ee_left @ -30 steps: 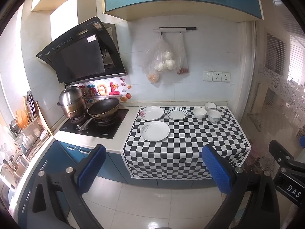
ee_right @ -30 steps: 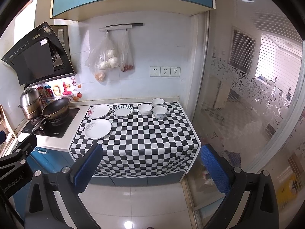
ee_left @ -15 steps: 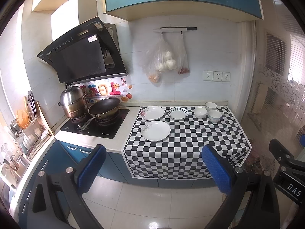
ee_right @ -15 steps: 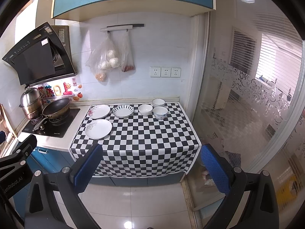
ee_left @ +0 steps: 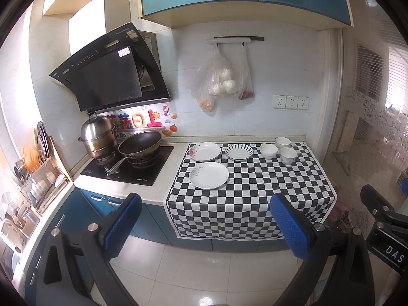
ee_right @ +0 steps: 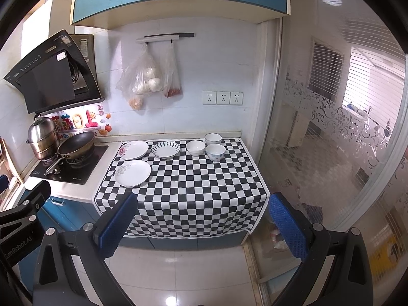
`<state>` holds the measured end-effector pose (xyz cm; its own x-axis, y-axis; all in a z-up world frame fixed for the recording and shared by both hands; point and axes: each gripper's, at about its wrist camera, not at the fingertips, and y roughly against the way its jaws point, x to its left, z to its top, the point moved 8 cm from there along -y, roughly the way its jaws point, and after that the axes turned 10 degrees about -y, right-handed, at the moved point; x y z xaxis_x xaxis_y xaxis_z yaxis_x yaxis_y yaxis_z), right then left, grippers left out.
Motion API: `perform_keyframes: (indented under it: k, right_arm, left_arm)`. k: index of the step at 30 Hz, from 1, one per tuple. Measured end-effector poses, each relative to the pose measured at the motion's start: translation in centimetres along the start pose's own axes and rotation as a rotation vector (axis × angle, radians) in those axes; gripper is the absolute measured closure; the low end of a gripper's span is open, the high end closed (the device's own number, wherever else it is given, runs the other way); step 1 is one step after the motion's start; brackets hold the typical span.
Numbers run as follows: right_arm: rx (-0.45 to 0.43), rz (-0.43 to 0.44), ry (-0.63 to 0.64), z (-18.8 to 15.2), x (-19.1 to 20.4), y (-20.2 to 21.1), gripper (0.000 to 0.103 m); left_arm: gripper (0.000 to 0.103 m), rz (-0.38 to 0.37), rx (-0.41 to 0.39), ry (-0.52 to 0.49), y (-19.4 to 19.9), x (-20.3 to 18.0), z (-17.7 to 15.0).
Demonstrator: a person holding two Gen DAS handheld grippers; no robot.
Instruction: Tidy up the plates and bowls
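Observation:
On the checkered cloth lie a white floral plate in front, a second floral plate behind it, and a blue-striped plate. Three white bowls stand at the back right. The same plates and bowls show in the right wrist view. My left gripper and right gripper are both open and empty, held well back from the counter above the floor.
A stove with a wok and a steel pot sits left of the cloth. A dish rack stands at far left. Food bags hang on the wall. A glass door is on the right.
Both views have drifted very slightly; the counter sits marginally nearer. Both grippers stay open and nothing on the counter has moved.

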<state>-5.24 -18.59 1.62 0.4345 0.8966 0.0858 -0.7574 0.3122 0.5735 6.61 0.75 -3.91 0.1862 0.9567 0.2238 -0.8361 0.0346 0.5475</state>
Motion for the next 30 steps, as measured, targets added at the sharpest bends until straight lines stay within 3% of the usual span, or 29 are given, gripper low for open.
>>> perform_keyframes:
  k: [23,30]
  right_arm:
    - [-0.033,0.006,0.002,0.4,0.6,0.5,0.0]
    - [-0.045,0.007,-0.039,0.9,1.3,-1.2,0.0]
  left_arm:
    - [0.0,0.0,-0.023,0.0,0.1,0.3,0.2]
    - [0.0,0.019,-0.061,-0.005,-1.4,1.5,1.4]
